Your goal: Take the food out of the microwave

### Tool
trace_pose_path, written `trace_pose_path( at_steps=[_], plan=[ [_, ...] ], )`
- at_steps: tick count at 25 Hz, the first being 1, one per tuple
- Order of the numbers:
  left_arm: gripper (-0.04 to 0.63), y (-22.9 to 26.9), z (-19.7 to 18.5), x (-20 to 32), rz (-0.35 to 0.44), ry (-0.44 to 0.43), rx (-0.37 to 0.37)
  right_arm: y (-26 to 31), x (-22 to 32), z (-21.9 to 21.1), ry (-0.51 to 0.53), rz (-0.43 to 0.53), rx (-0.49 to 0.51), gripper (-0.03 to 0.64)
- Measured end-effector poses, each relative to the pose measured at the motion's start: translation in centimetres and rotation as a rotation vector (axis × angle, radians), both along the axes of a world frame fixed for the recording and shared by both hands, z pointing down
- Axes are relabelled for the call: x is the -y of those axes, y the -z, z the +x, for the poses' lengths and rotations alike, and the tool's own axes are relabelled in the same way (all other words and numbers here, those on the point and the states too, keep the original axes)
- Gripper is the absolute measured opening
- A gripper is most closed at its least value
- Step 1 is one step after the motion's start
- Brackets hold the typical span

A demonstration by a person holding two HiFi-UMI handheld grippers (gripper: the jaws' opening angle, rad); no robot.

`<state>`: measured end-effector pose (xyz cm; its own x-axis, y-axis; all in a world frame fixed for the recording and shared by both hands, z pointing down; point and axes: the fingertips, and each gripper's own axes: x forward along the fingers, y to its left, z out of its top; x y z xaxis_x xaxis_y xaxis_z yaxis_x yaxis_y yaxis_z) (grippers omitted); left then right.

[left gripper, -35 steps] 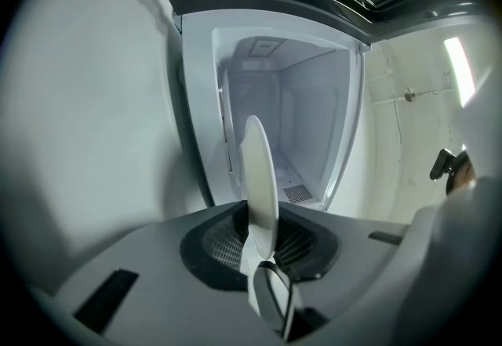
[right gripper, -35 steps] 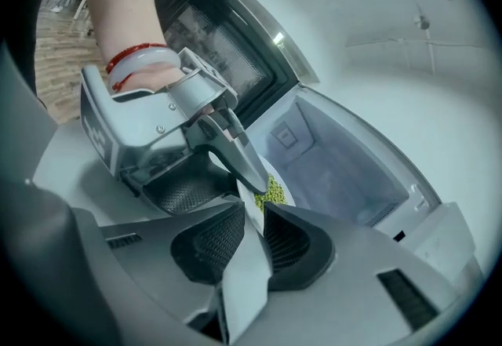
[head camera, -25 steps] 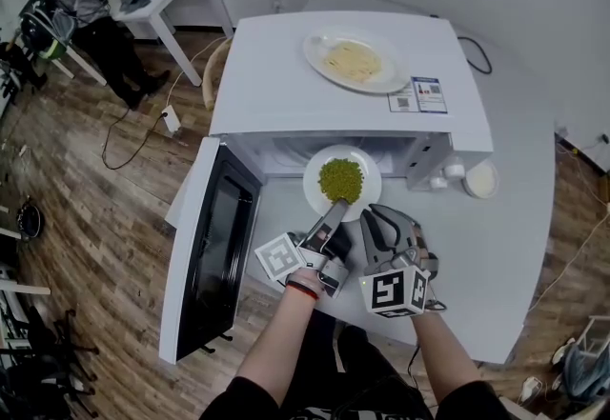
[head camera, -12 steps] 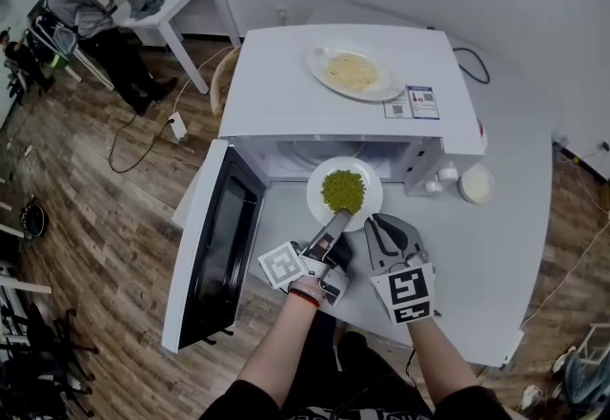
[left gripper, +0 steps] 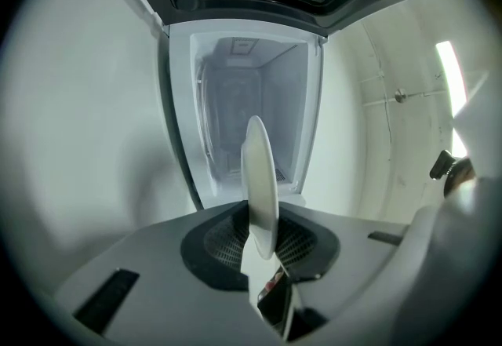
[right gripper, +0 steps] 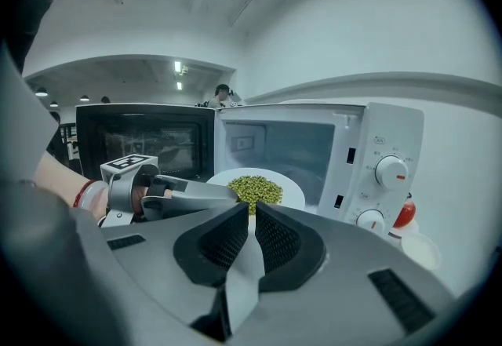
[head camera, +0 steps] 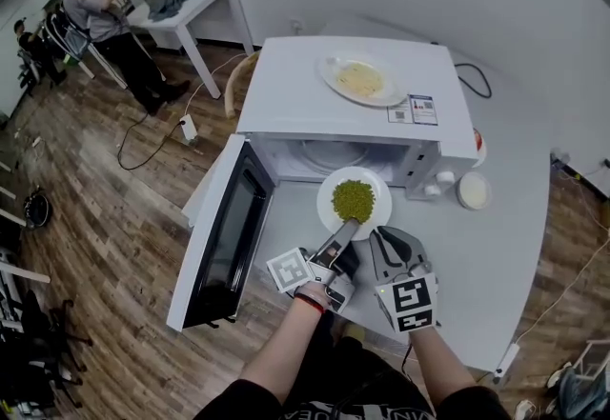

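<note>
On the white desk, the microwave stands with its door swung wide to the left. The plate of green peas has come out of the cavity mouth and now sits in front of it, over the desk, leaving the glass turntable bare. The left claw is clamped on the plate's near rim and carries it alone. The right claw, just beside that rim, has just been closing. Its jaws stand almost together with nothing between them. I judge the food as good as out, with only the setting down left.
</note>
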<state>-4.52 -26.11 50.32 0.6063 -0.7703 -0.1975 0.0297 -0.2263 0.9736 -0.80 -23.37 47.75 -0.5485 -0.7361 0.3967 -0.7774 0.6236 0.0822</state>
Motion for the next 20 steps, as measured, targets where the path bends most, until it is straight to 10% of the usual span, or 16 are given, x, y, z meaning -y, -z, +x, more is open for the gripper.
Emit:
trace_pose_path(
  at_steps=[7,15,20],
  plan=[
    [0.066,0.4,-0.2,-0.8,-0.009,0.012,-0.018,0.0,-0.3,2.2,-0.144,-0.058,0.103,0.052],
    [0.066,0.6,-0.6,-0.2,0.002,0.037,-0.023,-3.0,-0.2,1.2,-0.269,-0.448,0.609,0.143],
    [0.066,0.1,-1.5,0.0,-0.019,0.069,-0.049,-3.3,0.2,0.5,-0.291,-0.551,0.755,0.163]
  ],
)
